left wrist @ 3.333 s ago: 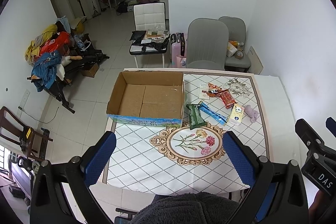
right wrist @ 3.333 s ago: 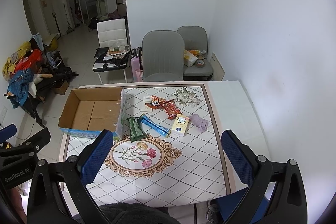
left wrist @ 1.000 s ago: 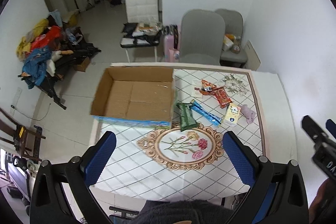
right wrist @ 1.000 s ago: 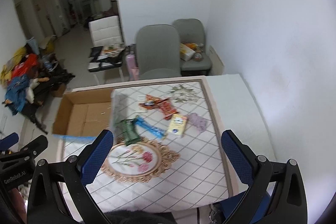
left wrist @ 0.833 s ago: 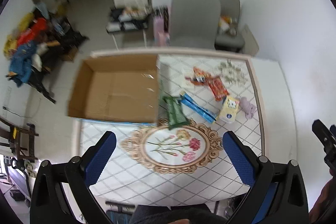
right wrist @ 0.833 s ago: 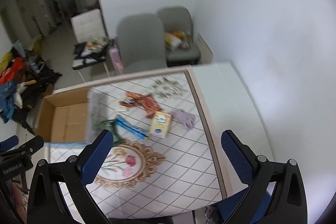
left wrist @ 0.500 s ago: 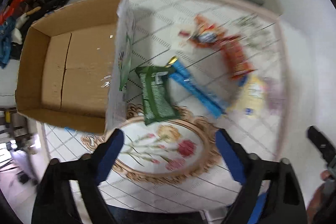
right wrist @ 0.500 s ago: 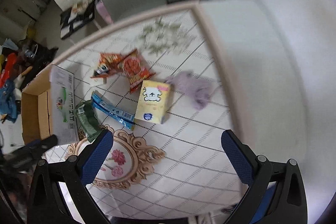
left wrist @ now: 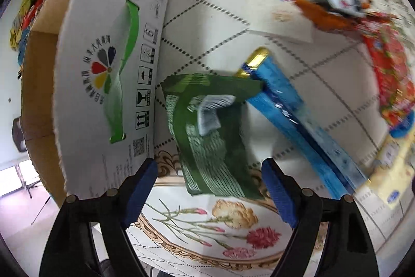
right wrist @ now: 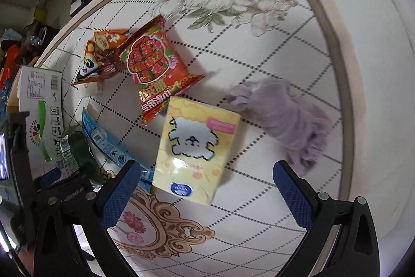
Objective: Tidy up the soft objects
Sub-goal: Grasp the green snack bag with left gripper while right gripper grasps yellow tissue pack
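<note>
Both tongs point steeply down at the table (right wrist: pixel 363 25). Left gripper (left wrist: pixel 208 184) has its blue pads apart, having just narrowed, and the near end of the green packet (left wrist: pixel 212 136) lies in the gap between them, with neither pad pressing on it. Right gripper (right wrist: pixel 205 188) stands wide apart over the near end of the yellow tissue pack (right wrist: pixel 194 149), not touching it.

Only the left view shows the printed outer wall of the cardboard box (left wrist: pixel 103 64) close up, just left of the green packet, and the blue packet (left wrist: pixel 293 118) crossing that packet's far right corner. Only the right view shows the purple cloth (right wrist: pixel 288 116), just right of the tissue pack, and the whole red wet-wipe pack (right wrist: pixel 153 66) beyond it, beside the orange panda packet (right wrist: pixel 98 59). At its left edge the right view also catches the left gripper from the side.
</note>
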`<state>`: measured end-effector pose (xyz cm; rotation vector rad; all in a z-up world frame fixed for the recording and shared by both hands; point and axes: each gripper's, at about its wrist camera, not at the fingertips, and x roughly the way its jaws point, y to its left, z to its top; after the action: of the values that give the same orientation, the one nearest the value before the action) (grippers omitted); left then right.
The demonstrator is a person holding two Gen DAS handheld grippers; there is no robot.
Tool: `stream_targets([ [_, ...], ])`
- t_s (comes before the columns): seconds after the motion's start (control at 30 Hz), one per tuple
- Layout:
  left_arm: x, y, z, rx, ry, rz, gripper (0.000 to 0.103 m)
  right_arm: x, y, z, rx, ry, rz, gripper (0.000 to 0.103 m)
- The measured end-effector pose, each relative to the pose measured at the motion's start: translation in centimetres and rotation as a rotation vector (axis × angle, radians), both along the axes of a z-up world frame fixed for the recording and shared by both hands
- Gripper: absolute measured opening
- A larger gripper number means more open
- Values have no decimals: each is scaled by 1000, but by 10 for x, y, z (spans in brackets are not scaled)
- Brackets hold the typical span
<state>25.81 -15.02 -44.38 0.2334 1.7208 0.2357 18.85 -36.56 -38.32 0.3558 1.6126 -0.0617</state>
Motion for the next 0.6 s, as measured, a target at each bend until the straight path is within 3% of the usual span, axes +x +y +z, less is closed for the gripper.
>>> stream_targets([
  [0.13,4,11,-18,-43,39,29,81,6,9,-14,33,28,2,103],
  [0.23,3,11,-11,-103,-3,17,51,11,15,-25,66,46,-19,102],
  [0.27,1,9,-9,-108,-3,0,46,12,18,-30,74,54,-30,100],
  [0.37,-7,6,-2,-152,-16,-27,41,13,22,-42,81,91,-48,84],
  [0.4,-12,11,0,-170,-14,-35,41,12,23,-46,66,104,-46,73],
  [0.6,-38,20,2,-306,48,-72,43,-15,28,-51,45,180,16,71],
])
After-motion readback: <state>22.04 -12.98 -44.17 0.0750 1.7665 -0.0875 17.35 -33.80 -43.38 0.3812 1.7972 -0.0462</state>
